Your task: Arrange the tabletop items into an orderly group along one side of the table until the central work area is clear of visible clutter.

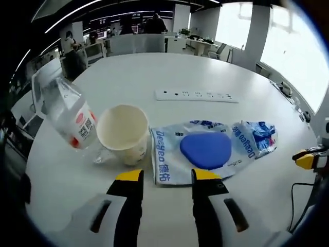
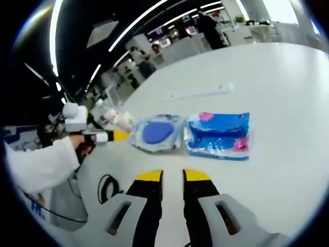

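The table (image 1: 154, 77) is round, white and smooth. In the left gripper view four loose things lie in a row near its edge. One clear plastic bottle (image 1: 69, 116) with a white and red label lies tilted on its side. Just beside it one cream paper cup (image 1: 123, 134) lies on its side, its round mouth open toward the camera. Next comes one crinkled clear packet (image 1: 203, 149) with a blue oval pad inside, and its right end touches one blue printed packet (image 1: 254, 136), shiny and wrinkled. One long white power strip (image 1: 197, 95) lies farther back, apart from them.

The left gripper (image 1: 167, 177) hovers before the clear packet, its yellow-tipped jaws apart and holding nothing. The right gripper (image 2: 171, 176) has its jaws slightly apart, also empty, above bare table before the blue packet.
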Motion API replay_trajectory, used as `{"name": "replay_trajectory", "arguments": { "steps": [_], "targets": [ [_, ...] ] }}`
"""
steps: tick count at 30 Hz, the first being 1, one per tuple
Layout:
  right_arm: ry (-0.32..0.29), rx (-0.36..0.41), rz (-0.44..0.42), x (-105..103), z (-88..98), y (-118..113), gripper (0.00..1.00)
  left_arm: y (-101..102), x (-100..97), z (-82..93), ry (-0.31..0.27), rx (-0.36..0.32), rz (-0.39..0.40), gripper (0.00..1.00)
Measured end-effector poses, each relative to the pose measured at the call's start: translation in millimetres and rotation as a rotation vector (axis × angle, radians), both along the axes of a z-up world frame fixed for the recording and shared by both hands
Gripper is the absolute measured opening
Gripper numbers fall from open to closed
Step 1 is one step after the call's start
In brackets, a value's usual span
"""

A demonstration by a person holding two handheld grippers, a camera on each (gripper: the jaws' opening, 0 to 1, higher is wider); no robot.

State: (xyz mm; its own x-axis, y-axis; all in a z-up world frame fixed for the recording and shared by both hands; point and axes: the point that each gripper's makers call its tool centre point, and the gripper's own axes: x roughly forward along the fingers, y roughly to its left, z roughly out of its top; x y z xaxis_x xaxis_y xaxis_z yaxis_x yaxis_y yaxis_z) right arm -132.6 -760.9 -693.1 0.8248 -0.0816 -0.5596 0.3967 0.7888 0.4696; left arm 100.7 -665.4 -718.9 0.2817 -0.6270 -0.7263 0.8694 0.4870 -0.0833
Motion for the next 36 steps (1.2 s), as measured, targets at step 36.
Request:
{"name": "replay_trajectory", "arguments": {
  "steps": [36],
  "targets": [
    [-0.084,-0.052,-0.015,-35.8,33.2,4.1,0.19,52.8,-32.7,44.3,-0.06,-0.061,0.016,0.51]
  ]
}}
